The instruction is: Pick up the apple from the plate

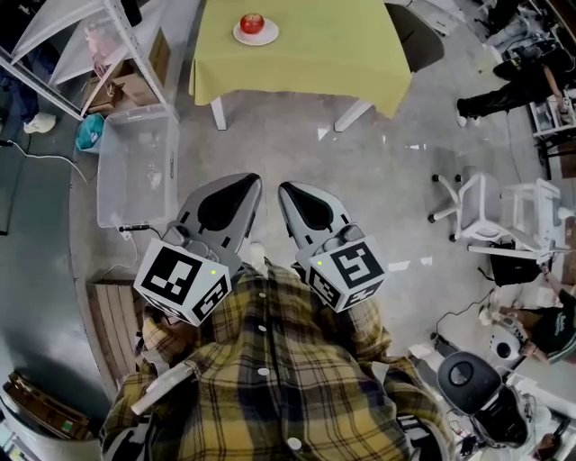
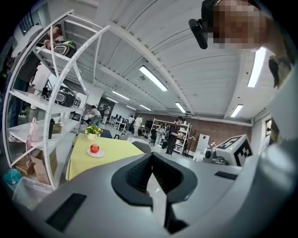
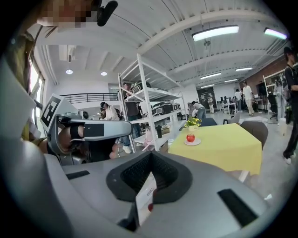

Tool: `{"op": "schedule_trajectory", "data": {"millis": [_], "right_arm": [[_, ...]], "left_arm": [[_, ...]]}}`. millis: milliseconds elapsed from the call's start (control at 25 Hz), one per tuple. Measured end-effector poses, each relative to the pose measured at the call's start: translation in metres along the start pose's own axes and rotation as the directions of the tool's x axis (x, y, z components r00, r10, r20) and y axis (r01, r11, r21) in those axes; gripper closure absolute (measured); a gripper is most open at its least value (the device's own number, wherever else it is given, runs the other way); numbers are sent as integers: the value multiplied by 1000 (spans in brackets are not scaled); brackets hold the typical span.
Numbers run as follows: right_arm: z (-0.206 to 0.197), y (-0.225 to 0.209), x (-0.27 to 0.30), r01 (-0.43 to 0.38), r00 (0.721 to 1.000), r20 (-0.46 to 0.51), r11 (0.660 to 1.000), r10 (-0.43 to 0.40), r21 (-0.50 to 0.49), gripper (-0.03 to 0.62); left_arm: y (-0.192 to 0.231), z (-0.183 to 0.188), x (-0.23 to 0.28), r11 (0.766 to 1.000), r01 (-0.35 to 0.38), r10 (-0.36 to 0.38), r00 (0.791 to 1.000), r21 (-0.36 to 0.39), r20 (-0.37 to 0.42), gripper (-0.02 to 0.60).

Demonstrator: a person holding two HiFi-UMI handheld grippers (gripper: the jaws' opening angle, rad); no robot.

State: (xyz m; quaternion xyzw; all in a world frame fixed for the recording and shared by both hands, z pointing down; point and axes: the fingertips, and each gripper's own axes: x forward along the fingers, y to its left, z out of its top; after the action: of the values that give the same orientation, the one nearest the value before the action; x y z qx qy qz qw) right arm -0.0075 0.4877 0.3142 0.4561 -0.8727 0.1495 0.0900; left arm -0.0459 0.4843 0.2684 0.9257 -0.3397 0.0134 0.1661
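A red apple [image 1: 253, 22] sits on a small white plate [image 1: 268, 36] on the yellow-clothed table [image 1: 342, 54], far ahead at the top of the head view. Both grippers are held close to the person's plaid shirt, well short of the table. The left gripper [image 1: 248, 180] is shut with nothing in it, and so is the right gripper [image 1: 286, 189] beside it. In the left gripper view the apple [image 2: 94, 148] shows small beyond the left gripper's [image 2: 152, 156] closed jaws. The right gripper view has the apple [image 3: 190, 138] distant, past the right gripper [image 3: 150, 156].
A clear plastic bin [image 1: 135, 167] and a white shelf rack [image 1: 90, 40] stand left of the table. A wooden bench [image 1: 110, 326] lies at the lower left, a white office chair [image 1: 475, 209] at the right. A flower pot [image 2: 93, 132] stands behind the plate. People stand in the background.
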Motion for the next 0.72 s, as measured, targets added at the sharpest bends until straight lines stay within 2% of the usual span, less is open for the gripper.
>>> {"op": "schedule_trajectory", "data": {"millis": [160,520,720], "right_arm": [[8,-6,27,-4,1000,-5,1000,5,18,597],[41,-23,106,-12,1000,2,1000,12,-23,597],[56,-39,135,4,1000,5,999,-4,-34,597]], "left_arm": [[28,5,9,1000,0,0,1000,-12,-3,575],[102,33,41,1000,5,-4,1000,-3,16,575],[128,44,56,1000,19,-19,1000,4,16,575]]}}
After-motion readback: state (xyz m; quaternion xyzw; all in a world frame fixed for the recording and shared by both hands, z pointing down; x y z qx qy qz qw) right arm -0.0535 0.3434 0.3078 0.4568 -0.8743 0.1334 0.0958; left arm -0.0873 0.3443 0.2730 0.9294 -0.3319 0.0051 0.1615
